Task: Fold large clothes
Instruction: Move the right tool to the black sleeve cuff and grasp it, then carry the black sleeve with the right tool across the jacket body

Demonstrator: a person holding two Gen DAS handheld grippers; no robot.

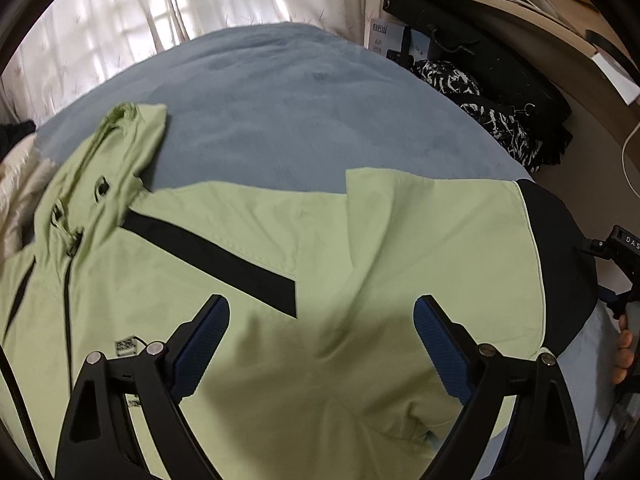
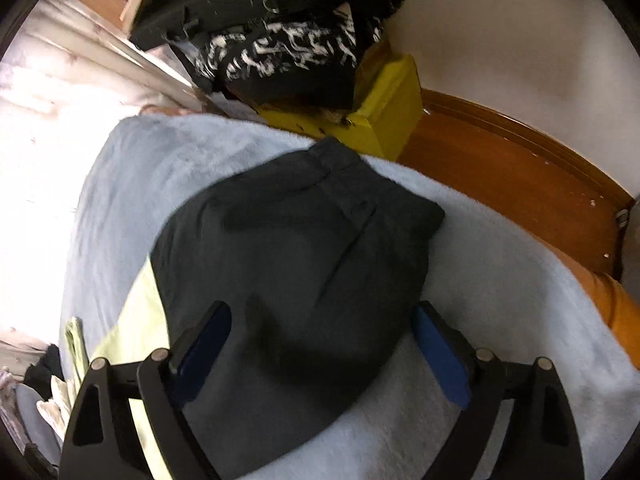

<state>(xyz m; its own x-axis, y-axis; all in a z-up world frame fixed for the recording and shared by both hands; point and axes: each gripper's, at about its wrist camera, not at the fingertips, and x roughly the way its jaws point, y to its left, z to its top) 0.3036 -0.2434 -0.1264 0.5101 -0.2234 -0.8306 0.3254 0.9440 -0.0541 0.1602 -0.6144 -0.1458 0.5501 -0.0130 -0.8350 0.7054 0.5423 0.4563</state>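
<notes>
Jacket lay flat on bed for folding; left tongs hovered wide over body, right tongs wide, empty, over black sleeve, prob. to grab.

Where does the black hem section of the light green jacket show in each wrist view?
Left wrist: black hem section at right edge, beyond the green body.
Right wrist: it fills the centre, between the open fingers.
Shared landmark: black-and-white patterned fabric beside the bed.

Daylight through the curtain past the left tongs, blown out white in the right view. Fisheye bends the edges hard, corners go black, everything's slightly motion-blurred.
</notes>
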